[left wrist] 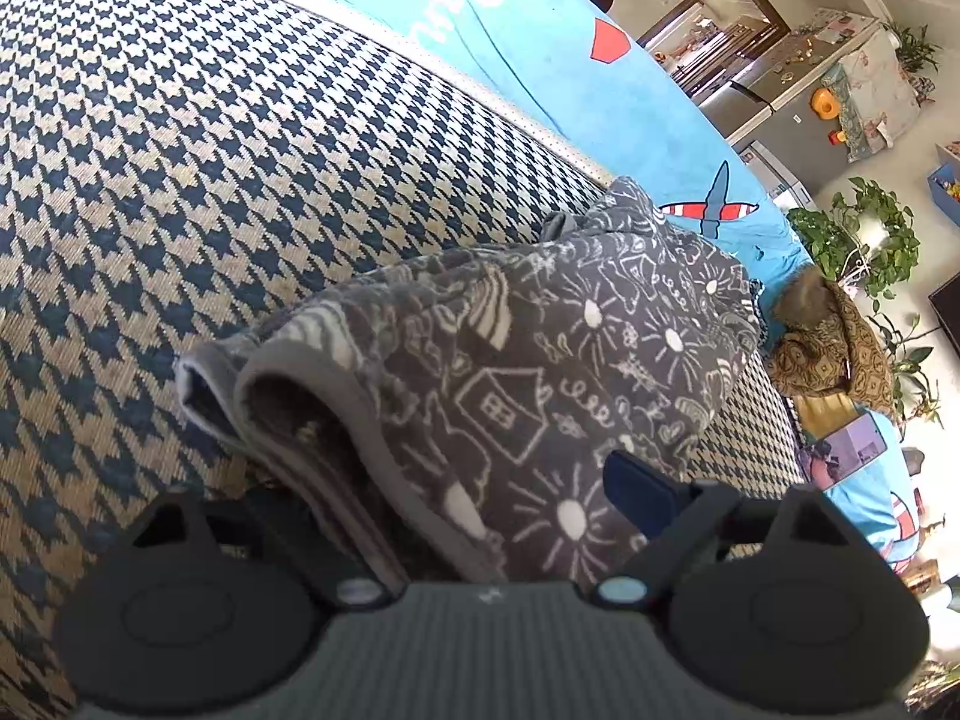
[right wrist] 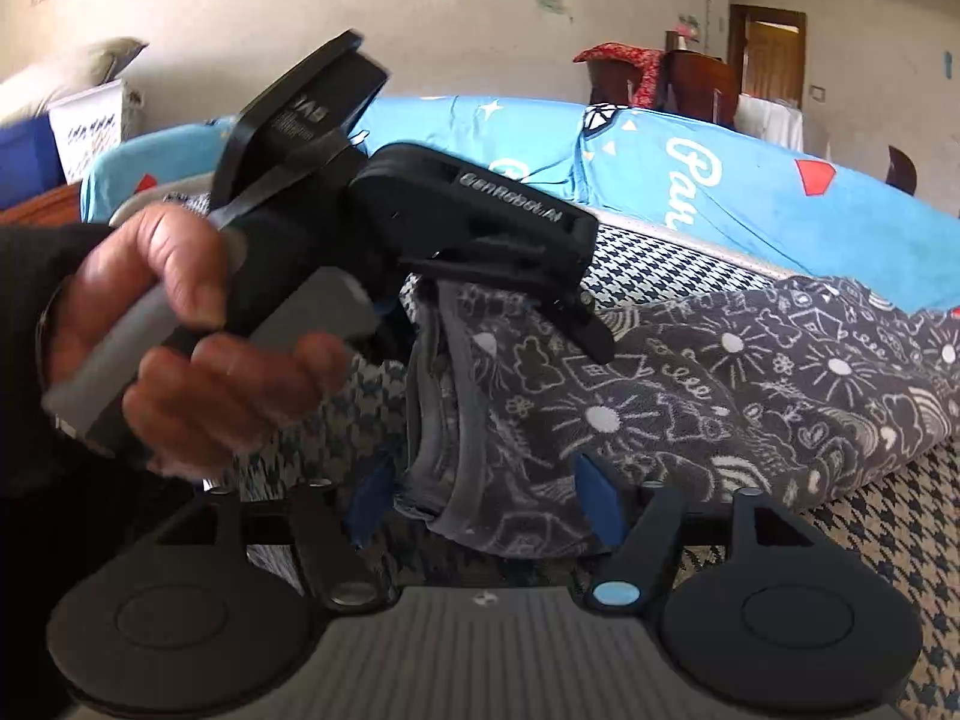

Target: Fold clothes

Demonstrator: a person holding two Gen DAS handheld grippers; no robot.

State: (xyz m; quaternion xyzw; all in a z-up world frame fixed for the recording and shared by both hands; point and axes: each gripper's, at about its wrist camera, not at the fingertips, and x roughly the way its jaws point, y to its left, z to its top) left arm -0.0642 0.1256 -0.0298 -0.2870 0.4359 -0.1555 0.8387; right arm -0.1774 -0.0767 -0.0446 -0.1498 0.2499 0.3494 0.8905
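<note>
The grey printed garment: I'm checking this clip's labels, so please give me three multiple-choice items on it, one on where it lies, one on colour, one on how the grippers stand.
1. The grey garment lies on:
A. a houndstooth cover
B. a bare wooden floor
C. a chair seat

2. The blanket behind the cover is:
A. red
B. light blue
C. green

3. The right gripper:
A. hangs open, clear of the cloth
B. has its fingers either side of the garment's edge
C. is out of view

Key: 1 A, the houndstooth cover runs under it. 2 B, the blanket is light blue. 3 B, blue fingers flank the folded edge; the left gripper also holds cloth.
</note>
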